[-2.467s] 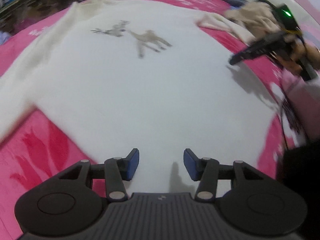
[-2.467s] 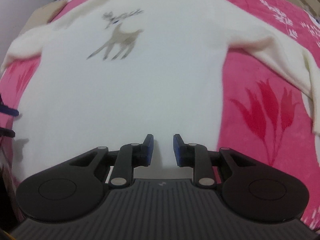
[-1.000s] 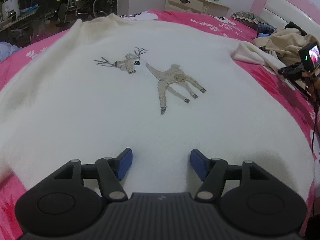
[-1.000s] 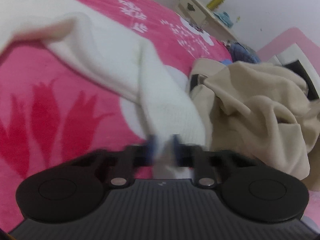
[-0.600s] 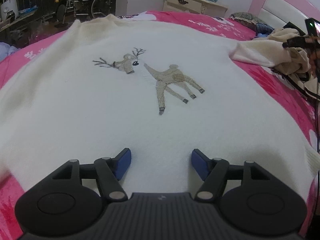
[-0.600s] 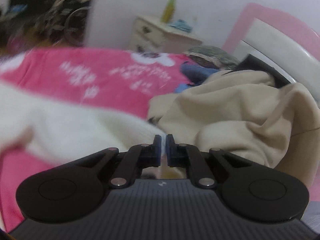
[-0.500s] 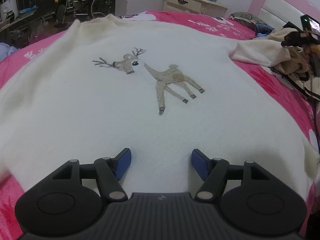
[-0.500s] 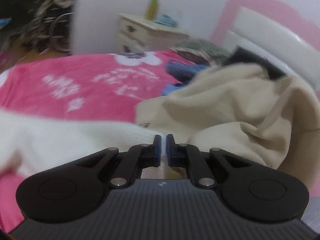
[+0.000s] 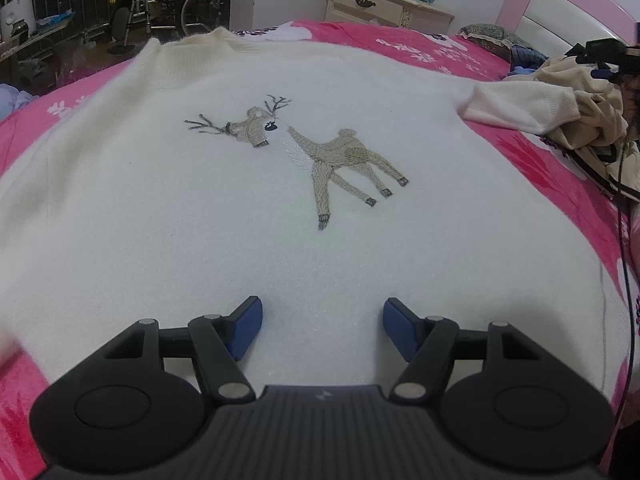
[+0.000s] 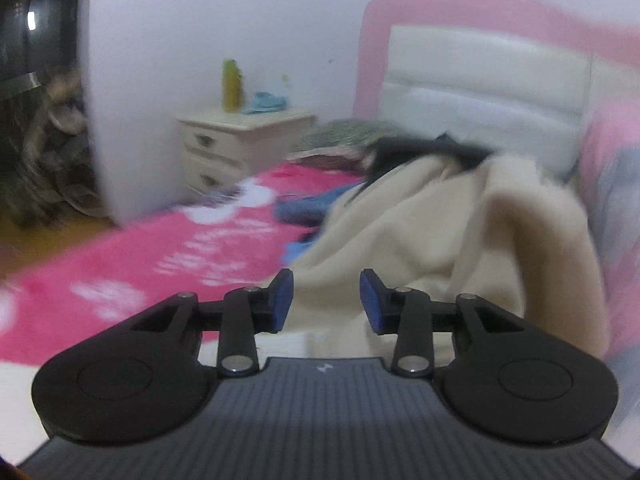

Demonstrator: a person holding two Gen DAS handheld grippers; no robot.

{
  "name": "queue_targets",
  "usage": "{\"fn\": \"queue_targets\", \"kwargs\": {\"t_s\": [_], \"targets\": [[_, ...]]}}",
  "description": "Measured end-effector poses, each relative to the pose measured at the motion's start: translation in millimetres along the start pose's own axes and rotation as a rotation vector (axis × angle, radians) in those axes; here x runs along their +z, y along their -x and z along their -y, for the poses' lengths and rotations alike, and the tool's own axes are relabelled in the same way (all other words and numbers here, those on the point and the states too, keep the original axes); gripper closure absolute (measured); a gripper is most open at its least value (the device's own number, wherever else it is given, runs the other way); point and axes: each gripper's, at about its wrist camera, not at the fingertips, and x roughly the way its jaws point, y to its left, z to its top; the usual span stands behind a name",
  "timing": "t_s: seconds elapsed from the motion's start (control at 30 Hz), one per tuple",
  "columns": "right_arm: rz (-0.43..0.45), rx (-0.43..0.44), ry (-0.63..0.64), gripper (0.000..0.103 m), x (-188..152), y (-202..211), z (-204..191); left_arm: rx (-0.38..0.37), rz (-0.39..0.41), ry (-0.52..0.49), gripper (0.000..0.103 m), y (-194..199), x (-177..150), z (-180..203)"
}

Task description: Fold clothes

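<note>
A white sweater (image 9: pixel 280 220) with a stitched deer (image 9: pixel 344 160) lies flat, front up, on the pink bedspread (image 9: pixel 560 184). Its right sleeve (image 9: pixel 520 108) lies out toward a beige garment pile (image 9: pixel 592 120). My left gripper (image 9: pixel 322 328) is open and empty, low over the sweater's hem. My right gripper (image 10: pixel 326 300) is open and empty, raised above the beige pile (image 10: pixel 460 232); it also shows in the left wrist view (image 9: pixel 600 72) at the far right, above the sleeve cuff.
A cream nightstand (image 10: pixel 240 140) with a yellow bottle (image 10: pixel 232 84) stands by the wall. A pink and white headboard (image 10: pixel 480 100) is behind the pile. A blue garment (image 10: pixel 312 208) lies on the bedspread (image 10: pixel 140 272). A black cable (image 9: pixel 624 240) hangs at the right.
My right gripper, shut on the sleeve cuff half a second ago, has opened and risen; the sleeve now lies on the bed. My left gripper has barely moved.
</note>
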Motion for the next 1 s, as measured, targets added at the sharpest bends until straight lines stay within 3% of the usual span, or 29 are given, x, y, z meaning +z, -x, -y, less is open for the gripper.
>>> {"fn": "queue_targets", "kwargs": {"t_s": [0.07, 0.17, 0.27, 0.4, 0.5, 0.73, 0.8, 0.9, 1.0], "targets": [[-0.089, 0.148, -0.039, 0.058, -9, 11, 0, 0.004, -0.016, -0.017, 0.034, 0, 2, 1], [-0.335, 0.358, -0.175, 0.053, -44, 2, 0, 0.009, -0.073, -0.06, 0.034, -2, 10, 4], [-0.497, 0.361, -0.385, 0.053, -85, -23, 11, 0.013, -0.146, -0.066, 0.034, -5, 19, 4], [-0.459, 0.29, -0.728, 0.053, -107, -47, 59, 0.02, -0.176, -0.013, 0.034, -6, 25, 3], [-0.398, 0.257, -0.833, 0.053, -110, -59, 80, 0.018, -0.148, 0.063, 0.034, -5, 22, 0], [-0.379, 0.267, -0.935, 0.054, -112, -83, 89, 0.016, -0.087, 0.138, 0.032, -2, 17, 0], [-0.365, 0.288, -0.974, 0.068, -112, -84, 92, 0.01, -0.085, 0.148, 0.032, -2, 18, -2], [-0.356, 0.307, -0.959, 0.069, -109, -81, 90, -0.002, -0.081, 0.166, 0.032, -2, 19, -5], [-0.368, 0.262, -0.949, 0.069, -110, -83, 89, -0.004, -0.074, 0.173, 0.032, -2, 18, -6]]}}
